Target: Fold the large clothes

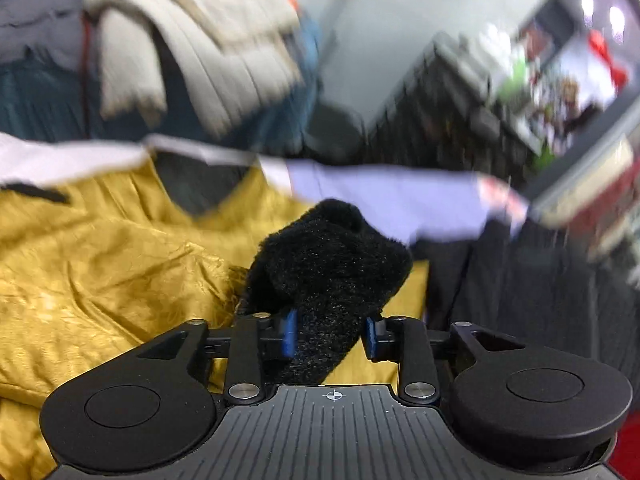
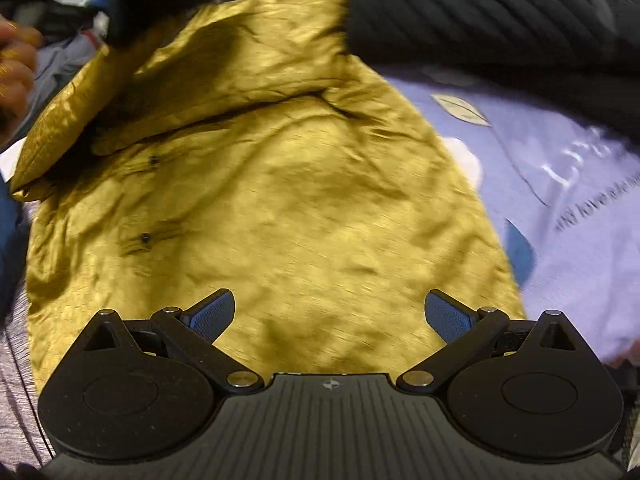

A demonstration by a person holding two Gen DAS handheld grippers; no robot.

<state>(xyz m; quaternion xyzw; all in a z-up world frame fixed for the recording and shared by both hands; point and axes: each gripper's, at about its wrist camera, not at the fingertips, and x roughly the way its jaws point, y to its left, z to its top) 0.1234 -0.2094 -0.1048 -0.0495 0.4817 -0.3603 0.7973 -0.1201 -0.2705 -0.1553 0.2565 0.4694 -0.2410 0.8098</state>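
Note:
A mustard-yellow garment [image 2: 272, 184] with shiny lining lies spread out, one flap folded over at its upper left; it also shows in the left wrist view [image 1: 100, 264]. My left gripper [image 1: 331, 336] is shut on a thick black fleecy fold [image 1: 332, 256] of clothing, held above the yellow cloth. My right gripper [image 2: 330, 314] is open and empty, its blue pads [image 2: 448, 316] wide apart just over the yellow garment.
A lilac printed sheet [image 2: 560, 184] lies under the clothes. A black ribbed garment [image 2: 480, 12] lies at the far right. Beige quilted clothing [image 1: 192, 32] is piled behind, over blue fabric. Dark furniture and cluttered shelves [image 1: 540, 80] stand at the right. The view is motion-blurred.

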